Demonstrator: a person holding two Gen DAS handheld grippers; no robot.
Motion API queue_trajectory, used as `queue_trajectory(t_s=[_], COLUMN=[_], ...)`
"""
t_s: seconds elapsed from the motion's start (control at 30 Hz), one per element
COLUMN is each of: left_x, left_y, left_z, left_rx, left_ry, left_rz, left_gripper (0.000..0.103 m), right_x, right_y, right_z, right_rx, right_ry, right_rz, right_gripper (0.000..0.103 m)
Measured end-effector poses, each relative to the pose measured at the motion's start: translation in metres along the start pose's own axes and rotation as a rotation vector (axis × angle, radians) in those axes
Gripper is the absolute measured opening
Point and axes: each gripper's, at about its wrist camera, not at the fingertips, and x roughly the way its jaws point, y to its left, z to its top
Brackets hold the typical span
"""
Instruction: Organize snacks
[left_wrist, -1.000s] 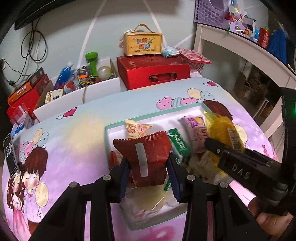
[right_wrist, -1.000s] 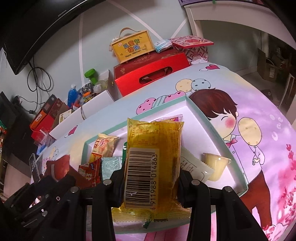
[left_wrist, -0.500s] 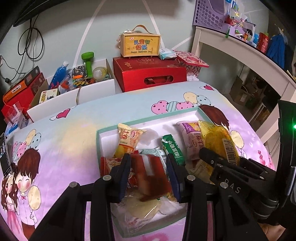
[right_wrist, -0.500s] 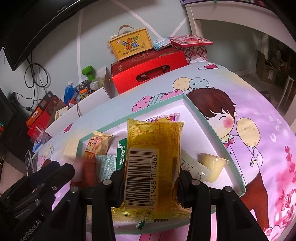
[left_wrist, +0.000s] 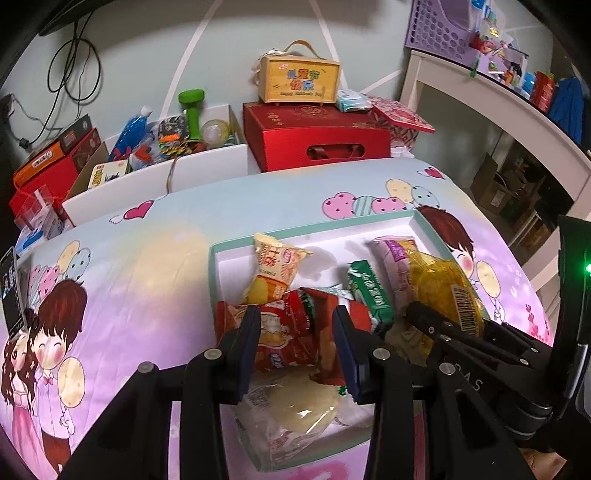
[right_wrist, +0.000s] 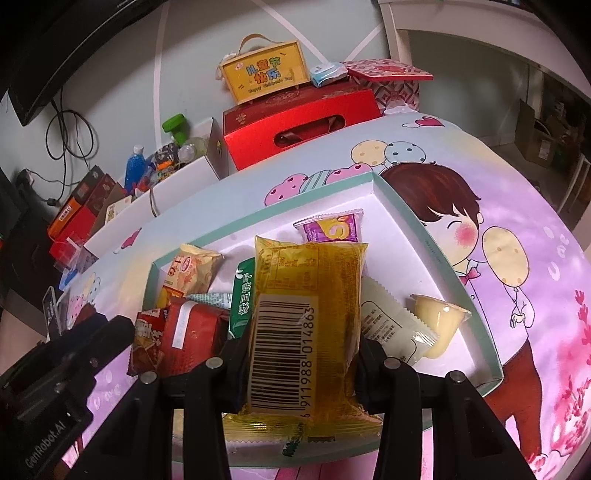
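The left claw (left_wrist: 297, 345) hangs just above the white tray (left_wrist: 236, 254). Its two black fingers (left_wrist: 245, 339) stand apart, and nothing is pinched between them. It points down and forward over the near left part of the tray.

The right claw (right_wrist: 301, 354) is beside it, over the near middle of the tray. Its two fingers (right_wrist: 236, 354) squeeze the sides of a yellow snack pack (right_wrist: 306, 314) and hold it up off the tray, with the bar code end nearest the claw. From the left wrist camera, the right claw (left_wrist: 439, 325) shows as a black arm coming in from the right, close to the left claw but not touching it.
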Motion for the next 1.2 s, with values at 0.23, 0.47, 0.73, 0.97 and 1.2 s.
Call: queue_trajectory(t_s=[0.23,0.47,0.73,0.97,1.2], left_x=[0.000,-0.004,-0.021,-0.029,-0.043], left_y=[0.013,0.030,0.054,0.068,0.073], left_z=[-0.001,-0.011,-0.038,-0.071,-0.099], left_rx=[-0.035,-0.083,-0.156,-0.179,-0.188], left_ry=[0.002,-0.015,-0.047,-0.010,-0.005], left_rz=[0.041,0.070,0.103,0.168,0.212], left_gripper=[0.065,0.096,0.098,0.098,0.098], right_x=[-0.002,-0.001,-0.014,-0.030,-0.048], right_y=[0.004,0.008,0.017,0.014,0.017], right_z=[0.002,-0.002,-0.013,-0.039,-0.068], right_rx=[-0.034,-0.056,-0.092,-0.111,-0.146], right_ry=[-0.020,-0.029,-0.067,-0.070,-0.081], right_rz=[-0.020,-0.014,-0.016,-0.047,-0.049], right_gripper=[0.074,0.103,0.103,0.103,0.103])
